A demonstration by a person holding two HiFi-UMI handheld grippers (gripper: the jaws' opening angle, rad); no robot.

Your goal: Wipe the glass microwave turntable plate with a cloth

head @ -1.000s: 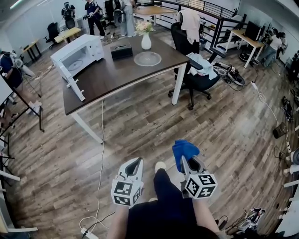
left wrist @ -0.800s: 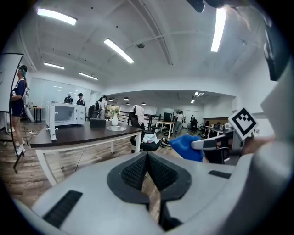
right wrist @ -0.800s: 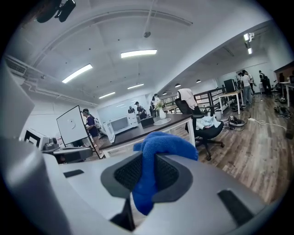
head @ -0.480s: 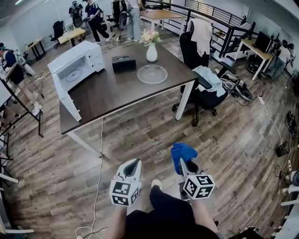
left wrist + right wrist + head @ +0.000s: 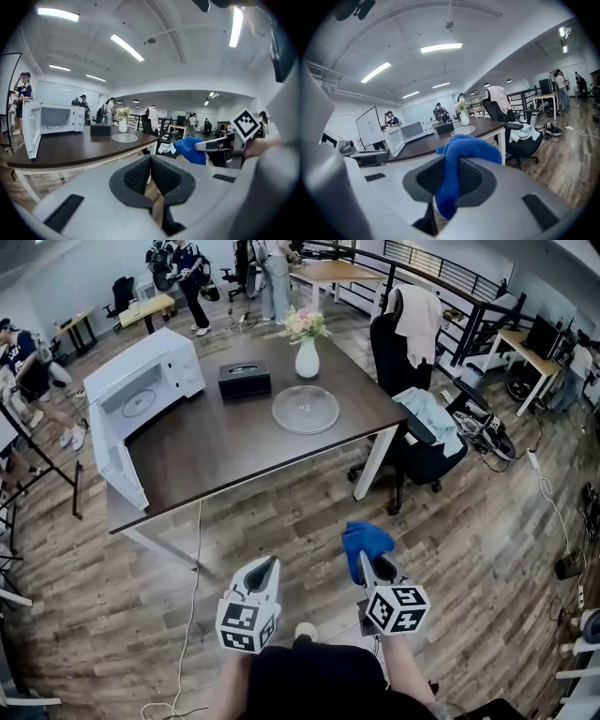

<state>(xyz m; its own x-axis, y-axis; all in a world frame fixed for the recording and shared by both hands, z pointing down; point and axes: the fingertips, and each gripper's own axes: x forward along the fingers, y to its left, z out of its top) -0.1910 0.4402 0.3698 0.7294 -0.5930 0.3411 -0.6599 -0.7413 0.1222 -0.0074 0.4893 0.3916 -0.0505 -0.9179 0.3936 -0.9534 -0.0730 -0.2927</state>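
Head view: bare wood floor (image 5: 281,521) lies open up to the counter (image 5: 216,442)'s near edge; an office chair (image 5: 422,442) crowds its right corner. The glass turntable plate (image 5: 306,409) lies flat near the counter's right end, well apart from both grippers. The microwave (image 5: 141,390)'s door hangs open at the left end. Left gripper (image 5: 270,563) clenched, nothing in it; right gripper (image 5: 367,561) pinches the blue cloth (image 5: 366,538). The counter looms nearer than half a second back.

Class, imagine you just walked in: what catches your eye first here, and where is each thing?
The blue cloth clamped in the right gripper, low in the head view, stands out most. Farther off, a glass plate lies on the dark table, with a white microwave, door open, at its left end.
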